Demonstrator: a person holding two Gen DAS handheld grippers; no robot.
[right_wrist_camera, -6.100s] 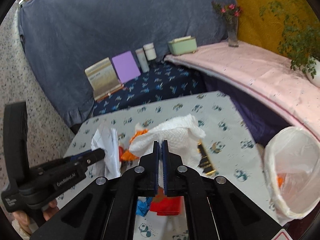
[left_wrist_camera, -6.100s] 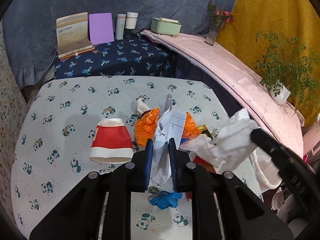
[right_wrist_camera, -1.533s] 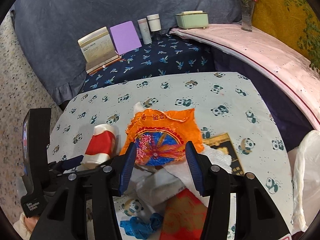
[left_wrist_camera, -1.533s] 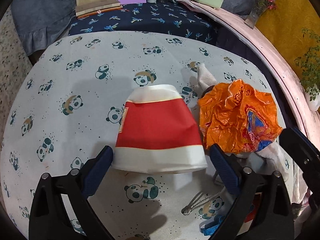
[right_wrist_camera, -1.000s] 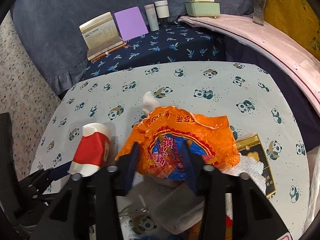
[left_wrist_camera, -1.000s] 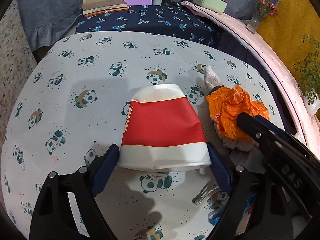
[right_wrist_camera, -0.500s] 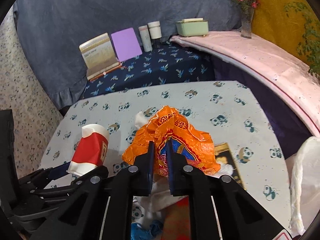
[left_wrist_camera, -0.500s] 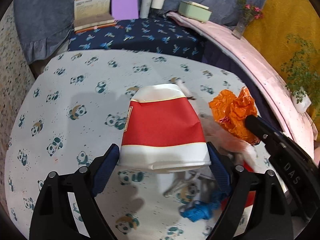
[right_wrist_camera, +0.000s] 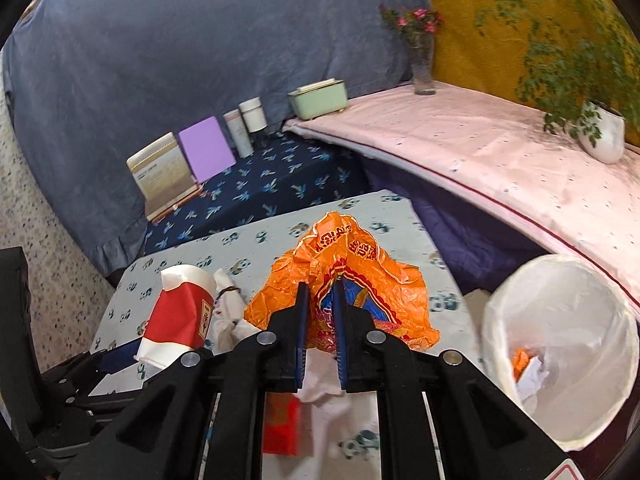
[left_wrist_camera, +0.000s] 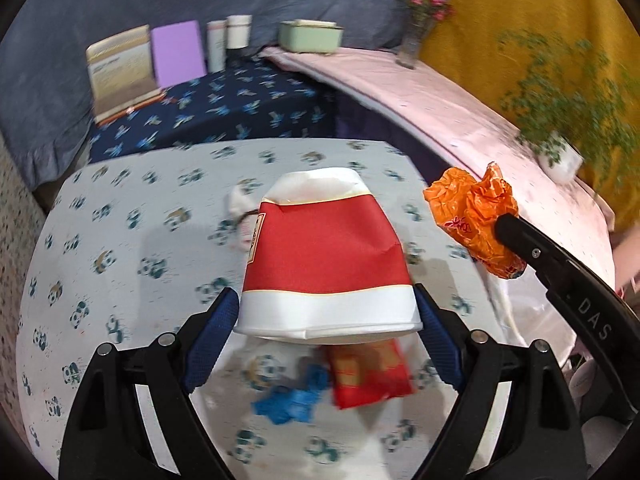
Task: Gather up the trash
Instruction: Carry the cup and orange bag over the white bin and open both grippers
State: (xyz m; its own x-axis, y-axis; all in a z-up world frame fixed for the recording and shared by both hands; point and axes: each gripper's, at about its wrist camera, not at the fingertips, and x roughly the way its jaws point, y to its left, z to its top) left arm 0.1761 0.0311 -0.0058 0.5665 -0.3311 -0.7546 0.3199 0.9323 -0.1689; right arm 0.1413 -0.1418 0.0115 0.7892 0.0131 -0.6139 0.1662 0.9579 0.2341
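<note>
Trash is split between both tools: the left tool (left_wrist_camera: 328, 320) has its blue-padded fingers (left_wrist_camera: 212, 332) pressed against either side of a red-and-white paper cup (left_wrist_camera: 326, 256), pinching it near its wide rim and holding it clear of the worktop (left_wrist_camera: 120, 240). The cup's side is dented. The right tool (right_wrist_camera: 320, 320) is nearly closed, its fingers pinching a crumpled orange plastic wrapper (right_wrist_camera: 344, 276) with blue and red print, held up above the panda-print cloth of the worktop.

Below the left tool, blurred, lie a red packet (left_wrist_camera: 368, 372) and a scrap of blue wrapper (left_wrist_camera: 292, 400) on the cloth, with a small white tied bag (left_wrist_camera: 240, 208) beyond the cup. In the right wrist view a white-lined waste bin (right_wrist_camera: 560, 344) stands just beside the worktop's right edge, with orange and white scraps already inside it.

Farther back, on a dark blue patterned surface, stand a cream booklet (right_wrist_camera: 160, 172), a purple card (right_wrist_camera: 206, 152) and two white jars (right_wrist_camera: 246, 124). A mint-green box (right_wrist_camera: 320, 98), a vase of pink flowers (right_wrist_camera: 420, 52) and a potted plant (right_wrist_camera: 600, 132) sit on a pink-covered ledge.
</note>
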